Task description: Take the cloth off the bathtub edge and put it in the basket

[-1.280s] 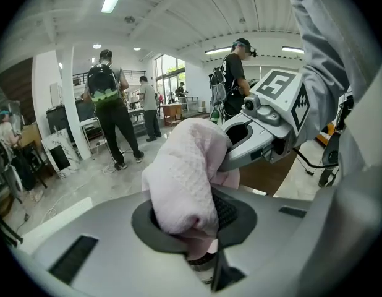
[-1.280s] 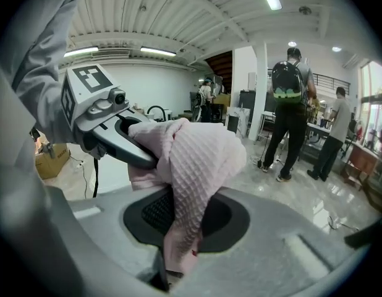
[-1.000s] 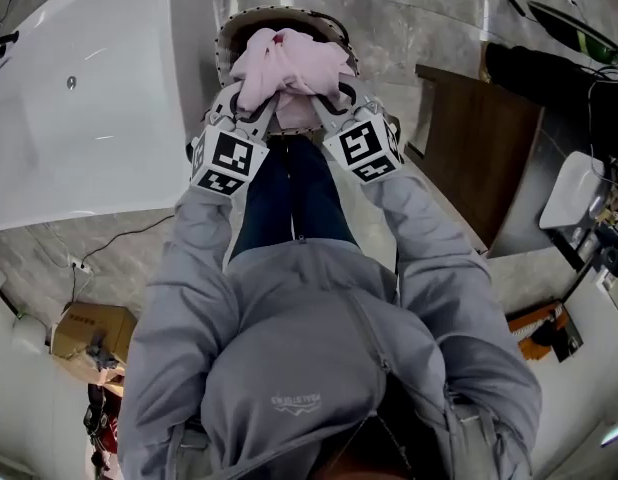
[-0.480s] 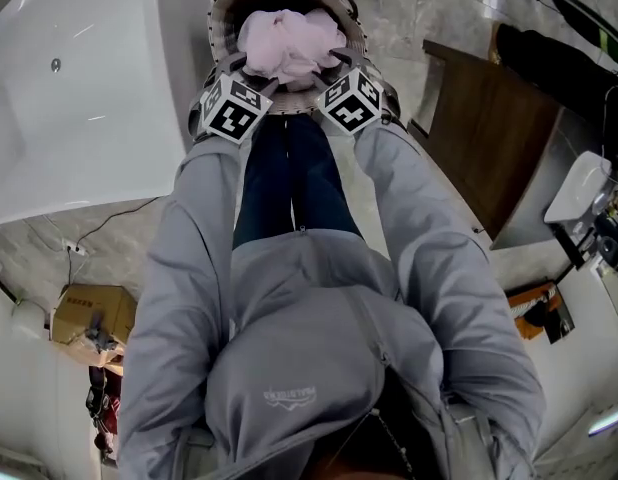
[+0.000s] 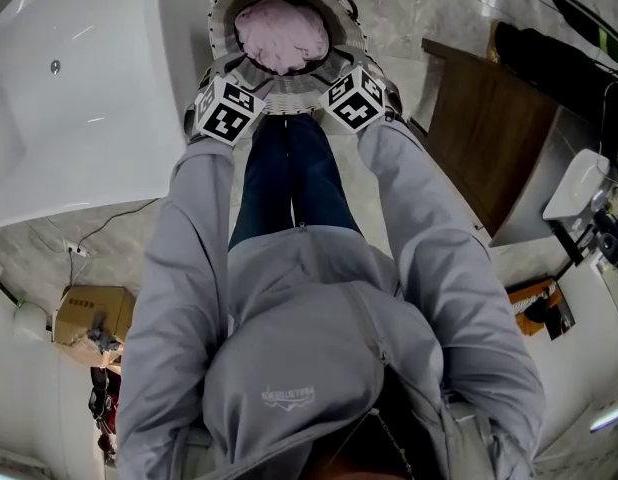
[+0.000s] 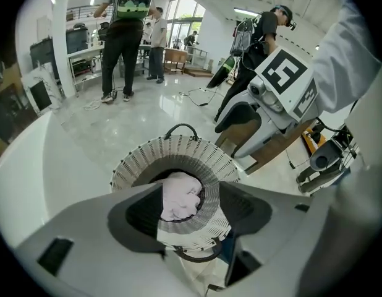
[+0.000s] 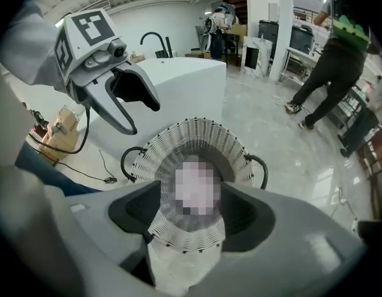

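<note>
The pink cloth [image 5: 282, 33] lies bunched inside the round white slatted basket [image 5: 221, 16] on the floor beside the white bathtub [image 5: 79, 98]. Both grippers hang over the basket's near rim, left gripper [image 5: 236, 73] and right gripper [image 5: 337, 68]. Their jaws have just been opening, and no pad touches the cloth. In the left gripper view, the left gripper [image 6: 190, 214] stands open above the cloth [image 6: 182, 197] and basket [image 6: 172, 150], with the right gripper [image 6: 233, 135] alongside. In the right gripper view, the right gripper [image 7: 191, 218] is open over the basket [image 7: 191, 135], and the left gripper [image 7: 138, 116] hangs open at the upper left.
A brown wooden board [image 5: 479, 148] lies on the marble floor to the right of the basket. A cardboard box [image 5: 89, 328] and a black cable [image 5: 119, 233] sit near the tub's side. People [image 6: 126, 36] stand further off in the room.
Both grippers came down with the cloth to the basket's rim and opened. The cloth left the jaws and settled inside the basket.
</note>
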Motion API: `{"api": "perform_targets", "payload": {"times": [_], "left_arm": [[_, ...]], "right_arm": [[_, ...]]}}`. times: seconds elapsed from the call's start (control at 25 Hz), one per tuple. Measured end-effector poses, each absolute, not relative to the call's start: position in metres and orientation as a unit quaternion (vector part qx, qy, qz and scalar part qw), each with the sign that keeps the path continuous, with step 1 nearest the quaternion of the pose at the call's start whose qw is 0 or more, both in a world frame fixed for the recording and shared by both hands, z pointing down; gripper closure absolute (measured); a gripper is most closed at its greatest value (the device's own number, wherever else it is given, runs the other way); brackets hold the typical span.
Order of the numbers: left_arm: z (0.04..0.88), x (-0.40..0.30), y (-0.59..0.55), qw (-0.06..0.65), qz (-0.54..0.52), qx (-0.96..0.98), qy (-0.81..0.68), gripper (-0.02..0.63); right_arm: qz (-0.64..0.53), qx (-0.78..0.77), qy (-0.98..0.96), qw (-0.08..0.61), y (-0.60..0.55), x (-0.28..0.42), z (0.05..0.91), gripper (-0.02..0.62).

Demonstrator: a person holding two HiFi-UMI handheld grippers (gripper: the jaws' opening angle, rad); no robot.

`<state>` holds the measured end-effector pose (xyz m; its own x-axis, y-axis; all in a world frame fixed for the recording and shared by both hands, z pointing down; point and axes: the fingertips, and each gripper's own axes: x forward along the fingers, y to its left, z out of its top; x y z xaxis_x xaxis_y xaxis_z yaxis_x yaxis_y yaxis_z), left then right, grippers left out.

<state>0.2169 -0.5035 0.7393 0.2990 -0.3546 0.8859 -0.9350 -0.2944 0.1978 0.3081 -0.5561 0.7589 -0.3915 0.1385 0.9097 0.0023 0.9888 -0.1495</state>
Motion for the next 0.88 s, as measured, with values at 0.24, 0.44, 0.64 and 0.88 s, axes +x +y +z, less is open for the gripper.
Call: {"api": "perform_targets", "payload": {"times": [0.24, 0.44, 0.64, 0.88], "left_arm": [[0.712, 0.231, -0.515, 0.361, 0.375, 0.739, -0.427, 0.416], [0.676, 0.227, -0.521, 0.32, 0.388, 0.745, -0.439, 0.571], [0.639, 0.225, -0.518, 0.297, 0.393, 0.748, -0.446, 0.589], [0.581, 0.225, -0.505, 0.281, 0.386, 0.743, -0.469, 0.6]], "right_arm": [[0.053, -0.053, -0.844, 0.531, -0.561, 0.299, 0.73, 0.351], [0.019, -0.069, -0.858, 0.509, -0.558, 0.295, 0.688, 0.484], [-0.007, -0.059, -0.869, 0.49, -0.553, 0.293, 0.644, 0.575], [-0.06, -0.062, -0.871, 0.484, -0.538, 0.298, 0.588, 0.591]]}}
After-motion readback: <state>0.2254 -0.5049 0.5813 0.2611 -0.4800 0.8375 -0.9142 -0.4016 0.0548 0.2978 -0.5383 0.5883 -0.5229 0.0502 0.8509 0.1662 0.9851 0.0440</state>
